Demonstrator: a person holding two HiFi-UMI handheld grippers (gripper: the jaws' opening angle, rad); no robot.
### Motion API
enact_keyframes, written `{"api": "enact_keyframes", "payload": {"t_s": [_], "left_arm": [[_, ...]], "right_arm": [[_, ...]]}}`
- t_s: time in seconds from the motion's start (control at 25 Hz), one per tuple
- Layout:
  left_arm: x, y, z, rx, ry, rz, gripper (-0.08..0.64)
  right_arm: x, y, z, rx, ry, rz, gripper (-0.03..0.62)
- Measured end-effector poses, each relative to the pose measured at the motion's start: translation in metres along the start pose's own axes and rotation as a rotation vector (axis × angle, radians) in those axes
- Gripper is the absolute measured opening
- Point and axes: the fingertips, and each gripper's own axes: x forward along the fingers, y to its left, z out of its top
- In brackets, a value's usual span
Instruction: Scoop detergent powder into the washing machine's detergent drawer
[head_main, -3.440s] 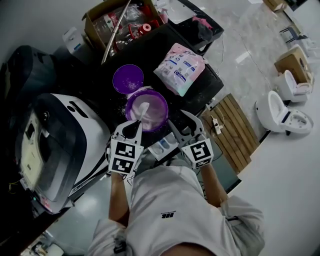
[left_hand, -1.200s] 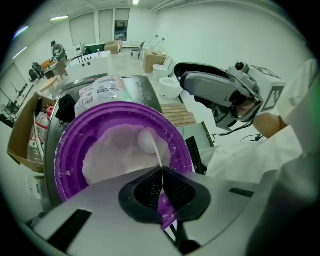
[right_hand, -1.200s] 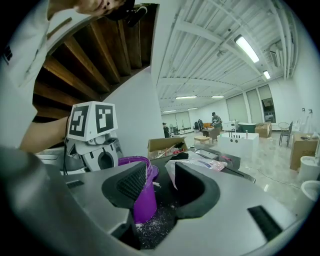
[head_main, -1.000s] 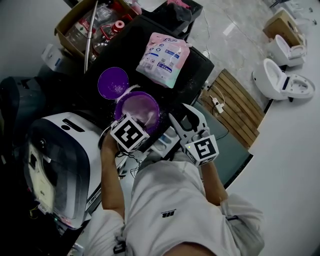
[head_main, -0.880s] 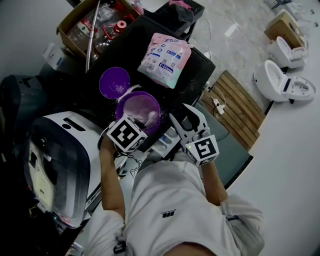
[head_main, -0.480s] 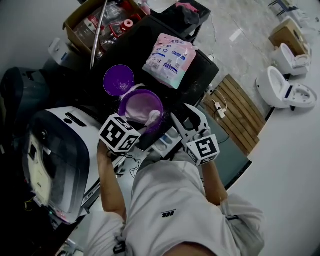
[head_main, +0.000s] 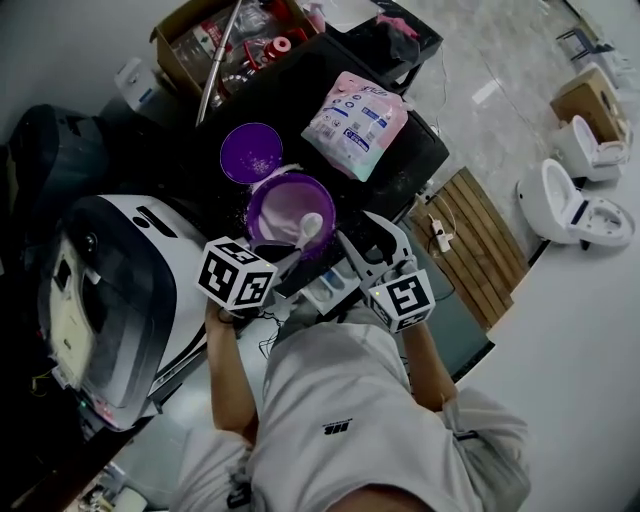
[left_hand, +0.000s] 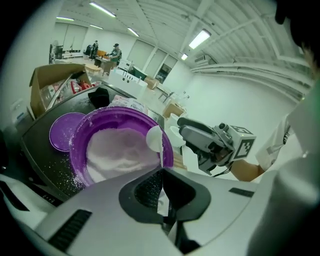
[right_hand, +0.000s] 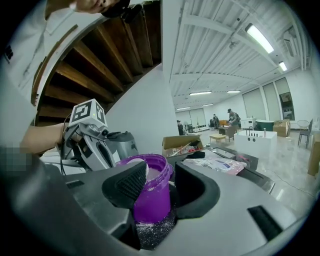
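The black table (head_main: 300, 90) takes the 12 o'clock part of the head view. On it there are a cardboard box (head_main: 200, 45) at 11 o'clock, a pink bag (head_main: 357, 118) at 1 o'clock, and a purple lid (head_main: 251, 152) lying flat near the middle. The purple tub (head_main: 258, 205) stands just beside the lid, on the side nearer to the person, and it is full of white powder (left_hand: 117, 150). Some grains are spilled on the table around it. The white washing machine (head_main: 120, 280) is at 9 o'clock. Its drawer (head_main: 335, 285) is pulled out, just below the tub. At 3 o'clock the light floor carries wooden boards (head_main: 462, 245) and a toilet (head_main: 572, 200). The gripper views show a big hall with strip lights on the ceiling.

Both forearms reach forward from the body. The left hand (head_main: 222, 315) is at 7 o'clock from the tub, the right one at 5 o'clock.

The left gripper (left_hand: 162, 192) has its jaws pressed together on the thin handle of a white spoon (head_main: 311, 227). The bowl of the spoon is above the tub's rim, at the edge closest to the drawer.

The right gripper (right_hand: 159, 185) has its jaws moderately apart and grips nothing. It points at the tub, which shows in the gap between them. In the head view its tips are just beside the tub, above the drawer. I cannot tell if they touch it.
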Motion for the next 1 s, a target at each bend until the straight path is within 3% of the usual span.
{"api": "enact_keyframes", "payload": {"t_s": [0.48,0.72,1.0], "left_arm": [[-0.006,0.0,0.006,-0.099,-0.296,0.136,0.015],[-0.009,-0.002,0.005,-0.156,-0.375,0.167,0.015],[-0.015,-0.009,0.0,-0.155,-0.464,0.2,0.015]], "right_arm": [[0.004,0.028,0.0,-0.061,0.013,0.128,0.179],[0.004,0.04,0.001,-0.082,0.016,0.163,0.179],[-0.001,0.05,0.0,-0.096,0.019,0.172,0.179]]}}
